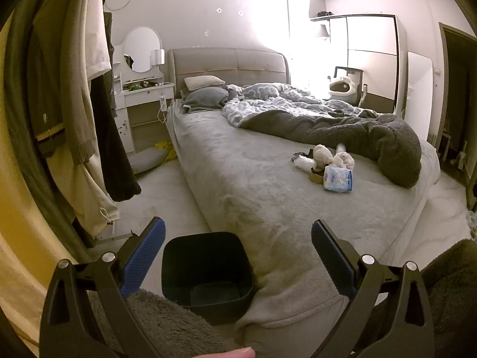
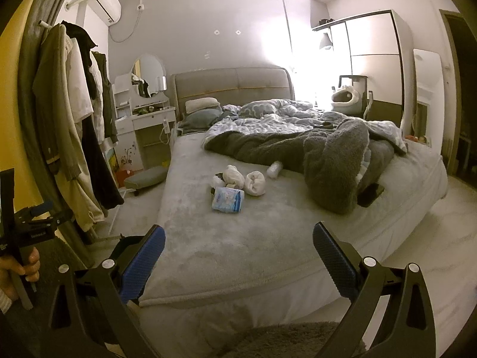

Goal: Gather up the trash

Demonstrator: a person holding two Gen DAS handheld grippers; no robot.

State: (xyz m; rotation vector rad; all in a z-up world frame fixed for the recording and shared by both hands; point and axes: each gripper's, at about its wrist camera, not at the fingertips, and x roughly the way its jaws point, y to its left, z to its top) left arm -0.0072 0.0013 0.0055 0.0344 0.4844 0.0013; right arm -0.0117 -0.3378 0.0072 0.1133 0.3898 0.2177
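- We stand at the foot of the bed (image 2: pixel 238 238), and we judge the collecting has not begun: nothing is held and the bin (image 1: pixel 205 271) looks empty.
- Our left gripper (image 1: pixel 238 235) is spread wide, its blue pads (image 1: pixel 149 256) well apart, with nothing between them.
- Our right gripper (image 2: pixel 239 238) is likewise spread wide and holds nothing.
- The bin is dark and open-topped, and stands on the floor (image 1: pixel 167 185) just beside the near left corner of the bed, below the left gripper.
- The trash (image 2: pixel 235 183) lies in a small cluster on the bare part of the mattress, near the dark blanket (image 2: pixel 328 161) but apart from it.
- In the cluster we see a blue-and-white packet (image 2: pixel 228 199) nearest us, white crumpled wads (image 2: pixel 255 183) behind it, and a small white roll (image 2: pixel 274 169) close to the blanket's edge.
- Some small dark scraps lie at the cluster's left edge; we cannot tell what they are.
- The next move, as we judge it, calls for reaching one gripper forward over the mattress to the packet, the nearest piece, and closing on it.
- The right gripper seems better placed for that reach, since the cluster sits nearly straight ahead of it.
- The packet looks soft and flat, so we would pinch it by an edge without snagging the plush sheet.
- Then it goes back to the bin at the bed corner.
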